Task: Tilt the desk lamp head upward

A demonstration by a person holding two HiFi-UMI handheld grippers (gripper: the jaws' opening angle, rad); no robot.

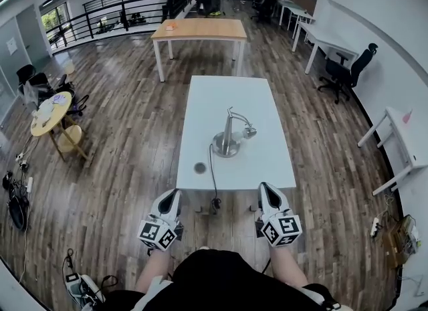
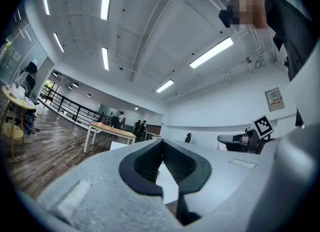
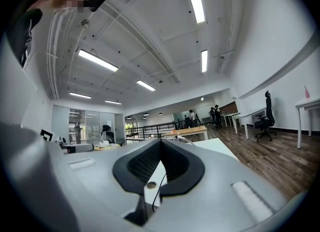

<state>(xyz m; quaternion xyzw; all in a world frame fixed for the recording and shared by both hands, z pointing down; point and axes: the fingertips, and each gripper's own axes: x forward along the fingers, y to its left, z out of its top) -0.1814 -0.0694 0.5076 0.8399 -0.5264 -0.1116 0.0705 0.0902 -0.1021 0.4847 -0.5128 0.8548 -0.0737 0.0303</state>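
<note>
Though white, table (image 1: 262, 162) under desk lamp (image 1: 227, 140), wooden floor (image 1: 124, 139).

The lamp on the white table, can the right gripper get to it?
Probably yes. The right gripper is shut by the near edge of the table, with only bare tabletop between it and the lamp.

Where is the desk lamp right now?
In the head view, the desk lamp stands on the near half of the white table, with a small dark disc just left of it.
</note>
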